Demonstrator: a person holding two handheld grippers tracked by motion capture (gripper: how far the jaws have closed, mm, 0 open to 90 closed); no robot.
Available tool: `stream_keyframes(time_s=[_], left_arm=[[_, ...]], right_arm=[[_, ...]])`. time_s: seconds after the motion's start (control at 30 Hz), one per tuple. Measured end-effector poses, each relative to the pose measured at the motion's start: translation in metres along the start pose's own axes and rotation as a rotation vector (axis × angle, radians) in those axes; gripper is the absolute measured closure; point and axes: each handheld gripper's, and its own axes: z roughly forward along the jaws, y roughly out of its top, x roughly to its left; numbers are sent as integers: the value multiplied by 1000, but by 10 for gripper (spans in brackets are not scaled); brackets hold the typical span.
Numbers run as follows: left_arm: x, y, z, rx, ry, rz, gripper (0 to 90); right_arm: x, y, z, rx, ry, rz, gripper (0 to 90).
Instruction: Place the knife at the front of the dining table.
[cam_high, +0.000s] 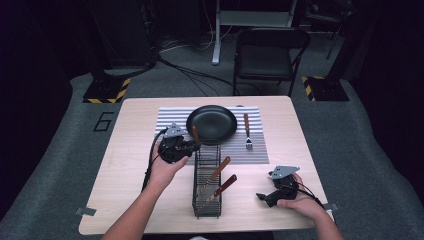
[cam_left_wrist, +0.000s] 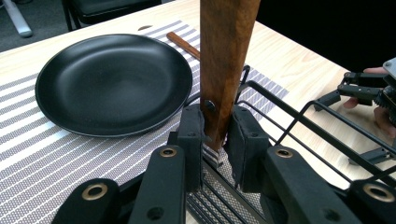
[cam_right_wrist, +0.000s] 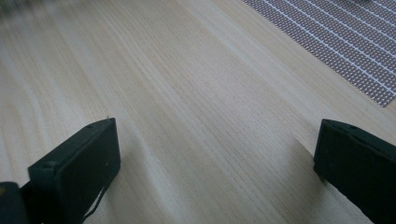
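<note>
left gripper (cam_left_wrist: 215, 140) clamps a wooden-handled utensil (cam_left_wrist: 227, 60), its handle upright over the wire rack's (cam_high: 206, 180) far end, beside the black pan (cam_left_wrist: 112, 81); right gripper (cam_high: 265, 196) rests open on the bench (cam_right_wrist: 196, 93).

My left gripper (cam_high: 192, 146) has its jaws clamped on a wooden-handled utensil (cam_left_wrist: 227, 56), my left forearm reaching in from below. My right gripper (cam_high: 264, 196) rests low near the table's edge, jaws wide apart, hand cupping it.

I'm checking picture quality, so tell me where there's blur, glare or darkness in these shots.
High view: dark room around a lit table. Left gripper view: sharp, soft sheen on the black pan, wooden handle looming close. Right gripper view: far left corner blurred, jaws casting faint shadows.
</note>
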Motion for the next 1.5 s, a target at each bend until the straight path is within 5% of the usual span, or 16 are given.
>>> stream_keyframes(time_s=[0.63, 1.5], left_arm=[[-5, 17, -12, 9, -5, 13, 763], [-16, 66, -49, -29, 6, 75, 762]], right_arm=[[0, 0, 0, 1, 0, 1, 0], [0, 0, 0, 0, 0, 1, 0]])
